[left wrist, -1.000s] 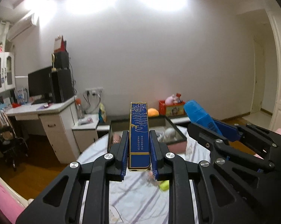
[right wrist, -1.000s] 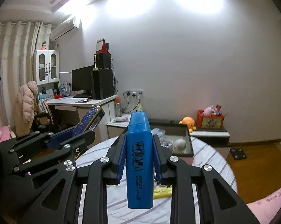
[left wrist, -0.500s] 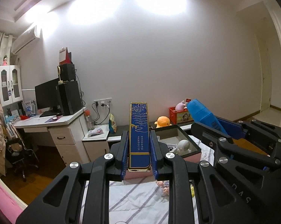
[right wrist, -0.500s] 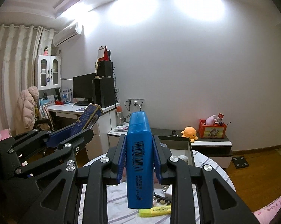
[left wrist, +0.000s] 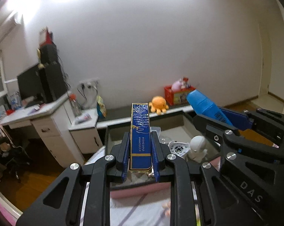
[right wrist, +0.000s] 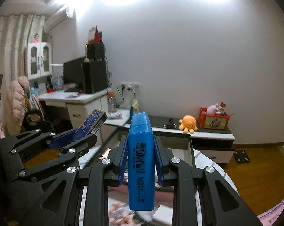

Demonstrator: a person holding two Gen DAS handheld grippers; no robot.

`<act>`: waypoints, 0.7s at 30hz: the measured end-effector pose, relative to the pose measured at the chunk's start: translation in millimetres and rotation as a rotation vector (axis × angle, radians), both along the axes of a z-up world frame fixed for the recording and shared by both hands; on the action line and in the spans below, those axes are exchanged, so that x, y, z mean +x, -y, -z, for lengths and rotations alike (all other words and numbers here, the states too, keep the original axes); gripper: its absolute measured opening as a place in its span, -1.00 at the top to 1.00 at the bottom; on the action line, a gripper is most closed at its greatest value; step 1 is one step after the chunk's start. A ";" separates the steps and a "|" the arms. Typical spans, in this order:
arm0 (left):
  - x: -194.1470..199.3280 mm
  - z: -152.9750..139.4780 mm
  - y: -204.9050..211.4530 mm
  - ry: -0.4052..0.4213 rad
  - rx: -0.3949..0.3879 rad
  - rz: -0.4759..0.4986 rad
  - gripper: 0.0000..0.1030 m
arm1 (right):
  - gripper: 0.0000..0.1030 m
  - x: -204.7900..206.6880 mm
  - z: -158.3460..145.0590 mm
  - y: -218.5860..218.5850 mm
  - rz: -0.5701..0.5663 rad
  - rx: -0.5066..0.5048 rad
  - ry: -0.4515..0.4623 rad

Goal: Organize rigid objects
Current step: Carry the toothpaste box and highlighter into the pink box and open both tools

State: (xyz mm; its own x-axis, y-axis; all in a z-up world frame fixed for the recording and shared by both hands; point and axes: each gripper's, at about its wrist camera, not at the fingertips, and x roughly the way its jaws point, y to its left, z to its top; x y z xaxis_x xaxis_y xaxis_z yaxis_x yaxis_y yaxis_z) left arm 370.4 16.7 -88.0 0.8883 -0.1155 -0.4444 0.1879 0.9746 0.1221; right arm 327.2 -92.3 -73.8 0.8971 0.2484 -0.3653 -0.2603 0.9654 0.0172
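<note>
left hand-held gripper (left wrist: pixel 140 156): clamps blue-gold box (left wrist: pixel 140 131) | right hand-held gripper (left wrist: pixel 234 120): clamps blue marker (left wrist: pixel 206 105)

Striped-cloth table (left wrist: pixel 142 207) bears pink-sided box (left wrist: pixel 140 191), apparently.

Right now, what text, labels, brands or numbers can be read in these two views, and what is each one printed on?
"DAS": on the black frame of the right gripper, seen from the left wrist view.
Barcode with a digit row and small print: on the blue block in the right jaws; too small to read reliably.
Columns of small characters: on the dark blue gold-edged box in the left gripper; unreadable.
Red toy crate picture: no legible words.
</note>
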 end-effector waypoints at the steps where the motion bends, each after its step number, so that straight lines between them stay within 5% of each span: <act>1: 16.5 8.1 1.0 -0.033 0.003 0.006 0.61 | 0.47 8.9 4.3 1.5 0.004 -0.005 -0.015; 11: 110.3 81.0 5.1 -0.255 0.060 0.005 0.60 | 0.47 98.3 70.9 3.8 0.000 -0.028 -0.236; 16: 120.0 93.1 15.3 -0.254 0.100 0.017 0.54 | 0.47 113.9 83.0 -1.3 -0.038 -0.014 -0.288; 19: 117.7 88.3 13.2 -0.245 0.076 0.020 -0.05 | 0.36 116.7 80.5 -0.8 -0.033 -0.025 -0.279; 20: 115.3 85.1 10.0 -0.236 0.072 0.005 -0.16 | 0.22 115.3 78.2 1.1 -0.025 -0.022 -0.278; 21: 110.4 79.6 7.5 -0.219 0.064 -0.003 -0.26 | -0.15 115.5 75.2 4.0 -0.010 -0.017 -0.271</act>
